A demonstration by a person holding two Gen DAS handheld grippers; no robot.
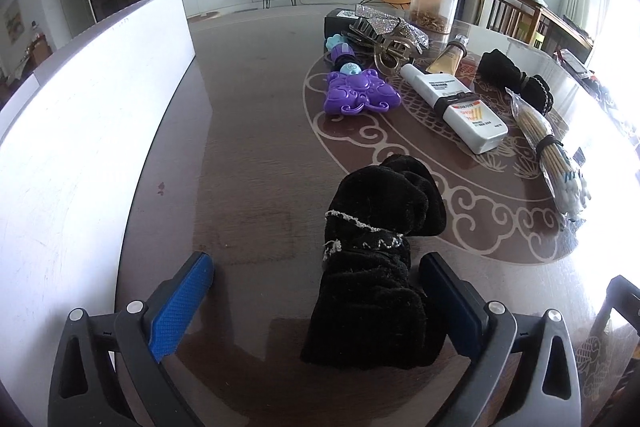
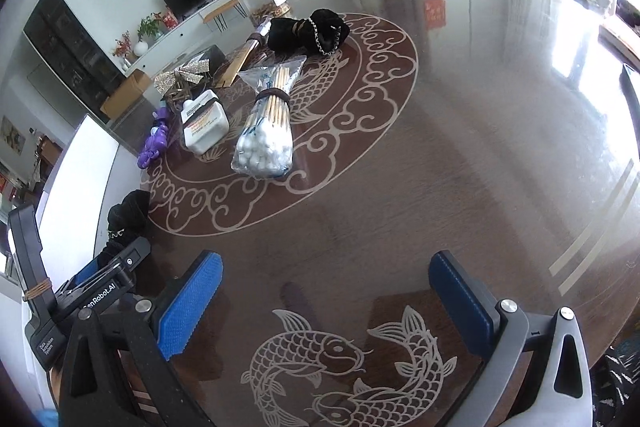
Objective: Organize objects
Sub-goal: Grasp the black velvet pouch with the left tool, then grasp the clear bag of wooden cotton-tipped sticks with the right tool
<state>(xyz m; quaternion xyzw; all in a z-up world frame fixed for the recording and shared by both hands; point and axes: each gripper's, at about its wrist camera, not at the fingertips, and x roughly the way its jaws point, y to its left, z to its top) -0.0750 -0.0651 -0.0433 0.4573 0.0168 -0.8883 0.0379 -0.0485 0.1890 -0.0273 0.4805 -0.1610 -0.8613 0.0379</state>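
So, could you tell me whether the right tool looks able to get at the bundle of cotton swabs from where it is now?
Probably yes: the right tool is open, and only bare tabletop lies between it and the cotton swabs.

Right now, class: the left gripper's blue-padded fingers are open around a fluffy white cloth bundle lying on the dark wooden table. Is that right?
Not quite. The bundle is black, not white: the left wrist view shows the fluffy black cloth bundle lying on the dark wooden table, between the open blue-padded fingers of the left gripper.
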